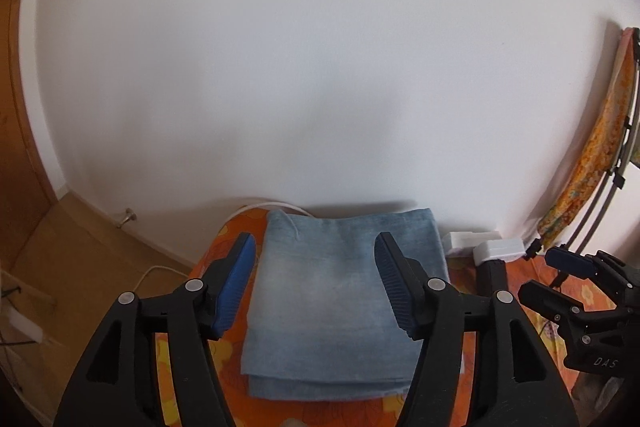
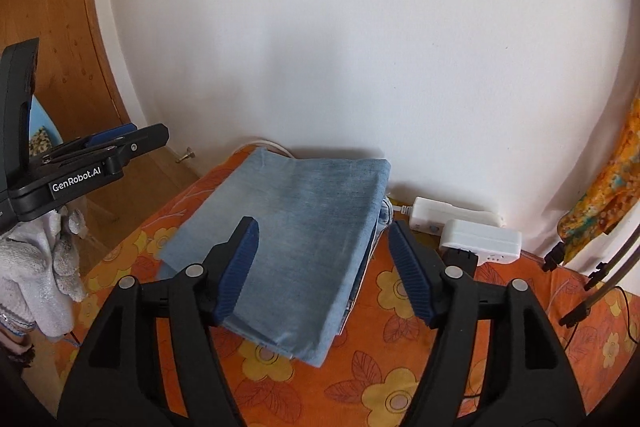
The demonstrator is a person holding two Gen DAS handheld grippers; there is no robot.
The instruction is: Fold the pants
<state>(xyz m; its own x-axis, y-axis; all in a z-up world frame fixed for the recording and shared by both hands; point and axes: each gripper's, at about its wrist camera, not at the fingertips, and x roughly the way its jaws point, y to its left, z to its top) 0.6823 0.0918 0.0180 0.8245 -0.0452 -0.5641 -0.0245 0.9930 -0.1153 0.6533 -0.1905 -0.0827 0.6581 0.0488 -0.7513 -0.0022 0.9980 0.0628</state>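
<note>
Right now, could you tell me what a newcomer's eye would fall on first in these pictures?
First, the folded pale-blue pants, lying mid-frame on the orange flowered cloth close to the white wall. Next, the black grippers with blue pads: the left gripper and right gripper both hang open above the pants, holding nothing. White boxes sit right of the pants.

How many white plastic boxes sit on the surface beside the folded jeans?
2. One white box lies against the wall just right of the jeans; the other white box sits in front of it, nearer the camera. More may be hidden.
</note>
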